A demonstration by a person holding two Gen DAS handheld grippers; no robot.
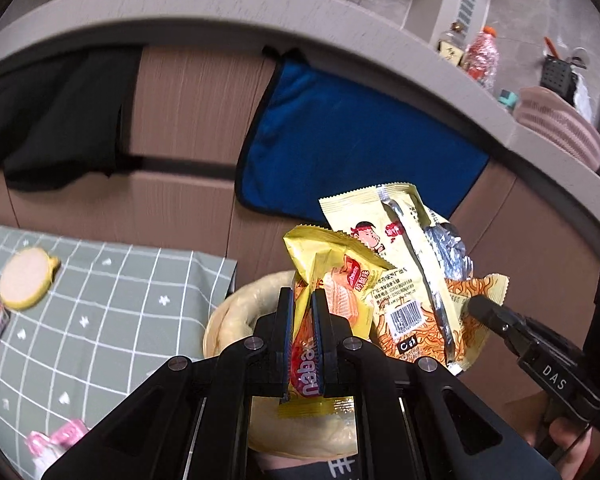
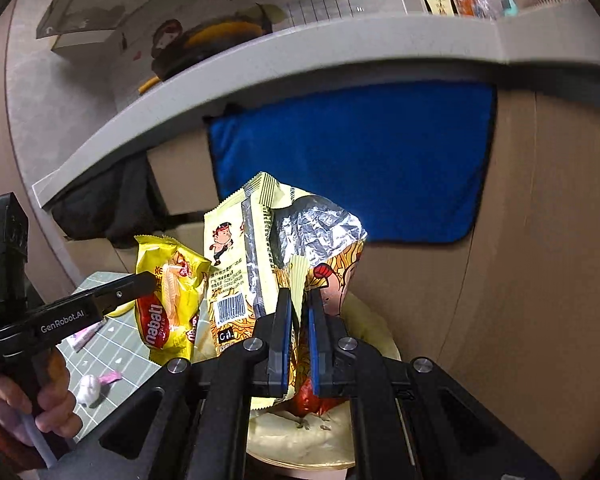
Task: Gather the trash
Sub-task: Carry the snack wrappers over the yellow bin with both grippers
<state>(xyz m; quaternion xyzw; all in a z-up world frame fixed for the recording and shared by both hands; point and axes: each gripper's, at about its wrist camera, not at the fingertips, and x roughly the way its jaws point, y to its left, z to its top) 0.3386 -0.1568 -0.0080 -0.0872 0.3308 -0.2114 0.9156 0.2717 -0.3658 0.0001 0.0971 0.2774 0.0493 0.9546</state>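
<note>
The left tongs [image 1: 303,320] are clamping a yellow wafer wrapper [image 1: 332,280] reading "nabati". The right tongs [image 2: 299,320] are clamping a torn pale-yellow noodle packet [image 2: 260,264] with a barcode, a cartoon boy and foil lining. Both wrappers are standing upright, side by side, hanging directly over the bin [image 1: 236,312] with its cream liner, just right of the checked desk [image 1: 120,280]. "GenRobot.AI" and "DAS" are showing on the handles.

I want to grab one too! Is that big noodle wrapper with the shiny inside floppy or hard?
Probably floppy: the noodle wrapper is creased and its torn foil top curls over above the right gripper. Likely very light, since it looks empty and stands from one pinch. The foil may feel slippery.
</note>
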